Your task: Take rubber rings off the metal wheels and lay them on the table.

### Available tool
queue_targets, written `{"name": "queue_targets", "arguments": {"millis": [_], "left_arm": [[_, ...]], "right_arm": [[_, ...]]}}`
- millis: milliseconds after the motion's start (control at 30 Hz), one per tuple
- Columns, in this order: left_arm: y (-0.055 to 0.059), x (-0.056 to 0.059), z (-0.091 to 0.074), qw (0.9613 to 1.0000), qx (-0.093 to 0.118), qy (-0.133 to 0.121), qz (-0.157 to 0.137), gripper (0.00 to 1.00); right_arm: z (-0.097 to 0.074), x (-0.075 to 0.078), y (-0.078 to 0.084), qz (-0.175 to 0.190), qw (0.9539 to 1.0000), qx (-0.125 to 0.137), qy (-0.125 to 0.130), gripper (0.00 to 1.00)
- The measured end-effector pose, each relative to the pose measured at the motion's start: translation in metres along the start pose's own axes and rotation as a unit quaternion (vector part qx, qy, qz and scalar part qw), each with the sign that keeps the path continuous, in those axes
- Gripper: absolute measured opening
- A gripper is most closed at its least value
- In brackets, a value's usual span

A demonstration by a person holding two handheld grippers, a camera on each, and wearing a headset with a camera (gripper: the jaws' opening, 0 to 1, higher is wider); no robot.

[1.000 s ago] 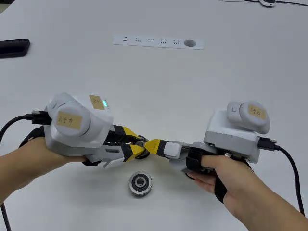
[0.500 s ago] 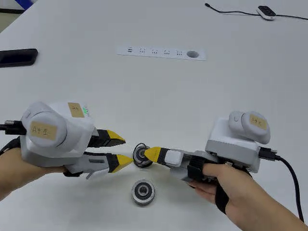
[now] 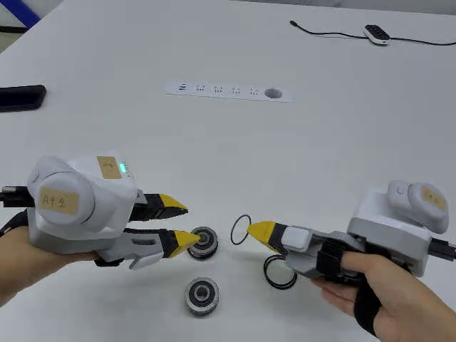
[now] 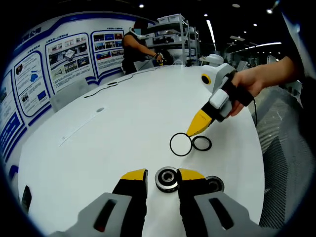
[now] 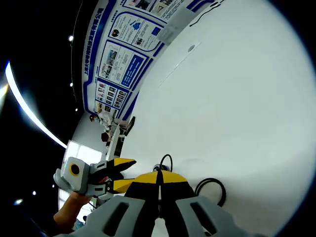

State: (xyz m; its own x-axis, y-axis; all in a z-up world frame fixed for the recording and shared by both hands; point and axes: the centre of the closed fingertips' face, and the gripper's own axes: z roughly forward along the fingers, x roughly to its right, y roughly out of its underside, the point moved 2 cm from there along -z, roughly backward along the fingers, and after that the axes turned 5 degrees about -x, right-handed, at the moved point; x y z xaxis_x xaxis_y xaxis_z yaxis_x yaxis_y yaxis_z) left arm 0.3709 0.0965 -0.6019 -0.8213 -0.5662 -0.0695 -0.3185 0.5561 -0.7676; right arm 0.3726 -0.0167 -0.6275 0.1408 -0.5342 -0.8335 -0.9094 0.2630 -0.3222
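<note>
Two metal wheels lie on the white table [image 3: 320,142]: one wheel [image 3: 203,242] just ahead of my left gripper [image 3: 180,222], the other wheel [image 3: 201,294] nearer me. The left gripper is open. In the left gripper view the near wheel [image 4: 167,178] sits at the gap between its yellow tips, with the second wheel [image 4: 214,183] to the right. My right gripper [image 3: 260,230] is shut on a thin black rubber ring [image 3: 241,229] that hangs from its tip, right of the wheel. Another rubber ring [image 3: 279,272] lies flat under the right gripper.
A white power strip [image 3: 221,90] lies at mid-table, a black phone [image 3: 21,97] at the left edge, and a remote with a cable [image 3: 375,32] at the far right. A person [image 4: 138,39] stands beyond the table's far end.
The left gripper opened and drew back left from the wheel. The right gripper moved right with a rubber ring in its tip. The wheel now rests on the table.
</note>
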Motion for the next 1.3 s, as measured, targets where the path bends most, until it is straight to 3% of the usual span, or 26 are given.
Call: {"name": "queue_targets", "arguments": {"millis": [267,633,833,967,1167,1300], "left_arm": [[-0.003,0.004,-0.003,0.9999,0.009,0.003,-0.004,0.25],[-0.002,0.004,-0.004,0.9999,0.008,0.000,-0.009,0.26],[-0.003,0.003,-0.007,0.9999,0.012,-0.003,-0.011,0.25],[-0.002,0.005,-0.008,0.9999,0.010,-0.003,-0.010,0.25],[0.000,0.006,-0.009,0.9999,0.007,-0.005,-0.008,0.24],[0.001,0.006,-0.009,0.9999,0.004,-0.004,-0.008,0.24]], "right_arm": [[-0.021,0.022,0.015,0.034,0.9990,0.007,0.026,0.02],[-0.036,0.031,0.019,0.057,0.9976,0.019,0.035,0.02],[-0.040,0.040,0.023,0.061,0.9964,0.014,0.057,0.03],[-0.042,0.042,0.024,0.053,0.9963,0.014,0.066,0.07],[-0.048,0.047,0.020,0.019,0.9944,0.028,0.100,0.14],[-0.053,0.041,0.011,0.002,0.9945,0.046,0.094,0.13]]}}
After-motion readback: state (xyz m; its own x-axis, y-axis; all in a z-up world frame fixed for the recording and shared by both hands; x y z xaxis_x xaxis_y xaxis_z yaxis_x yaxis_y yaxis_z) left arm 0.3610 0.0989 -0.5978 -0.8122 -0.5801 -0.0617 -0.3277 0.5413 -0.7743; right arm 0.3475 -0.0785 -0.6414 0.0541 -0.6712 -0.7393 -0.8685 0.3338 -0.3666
